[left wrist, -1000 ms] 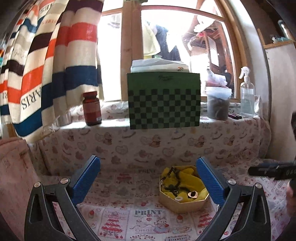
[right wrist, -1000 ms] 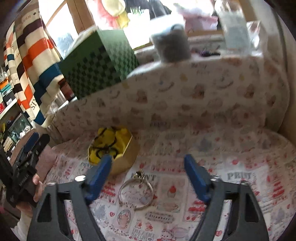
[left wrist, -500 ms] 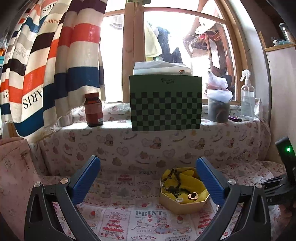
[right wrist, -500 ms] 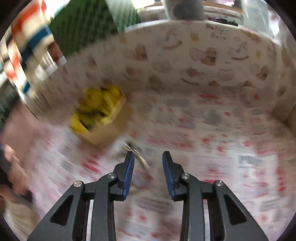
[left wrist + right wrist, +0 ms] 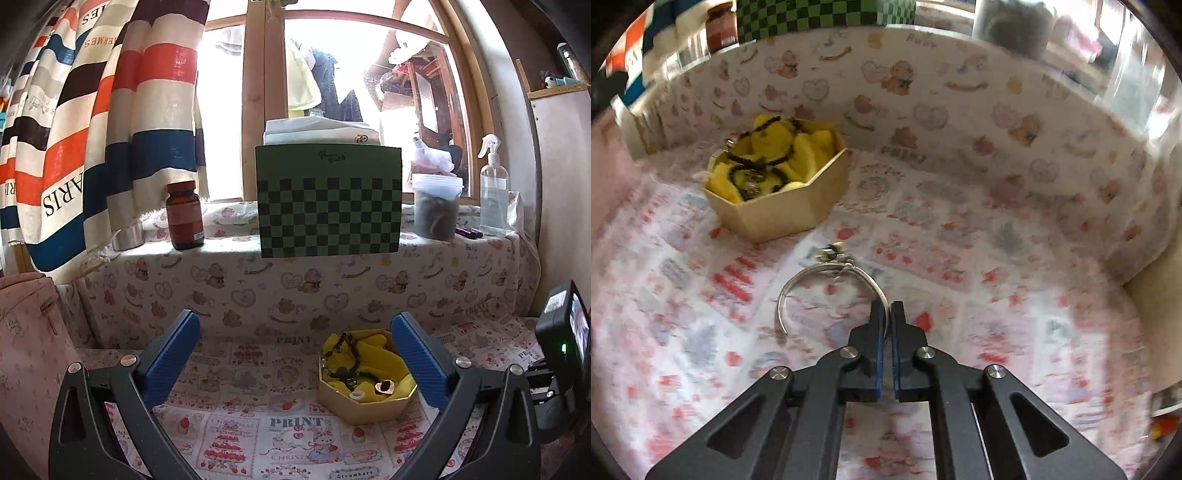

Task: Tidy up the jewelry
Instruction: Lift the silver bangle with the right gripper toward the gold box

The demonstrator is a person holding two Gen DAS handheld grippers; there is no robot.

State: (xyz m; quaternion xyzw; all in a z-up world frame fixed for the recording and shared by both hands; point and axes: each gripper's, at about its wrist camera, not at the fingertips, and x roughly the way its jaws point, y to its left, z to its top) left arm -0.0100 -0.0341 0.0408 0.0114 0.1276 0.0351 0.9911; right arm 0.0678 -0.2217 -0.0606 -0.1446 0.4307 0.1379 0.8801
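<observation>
While the left gripper (image 5: 295, 354) hangs wide open and empty, the right gripper (image 5: 885, 308), jaws just closing, pinches the silver bangle (image 5: 827, 275) on the cloth (image 5: 997, 332), just near of the box (image 5: 786, 214).

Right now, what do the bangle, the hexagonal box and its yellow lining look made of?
Bangle: looks like polished silver-tone metal; thin, bright glints, open-ended, a small charm at the top. The right claw is shut on its rim.
Hexagonal box: probably card or thin wood; matte tan, flat folded-looking faces.
Yellow lining: soft cloth, crumpled, no shine.
</observation>
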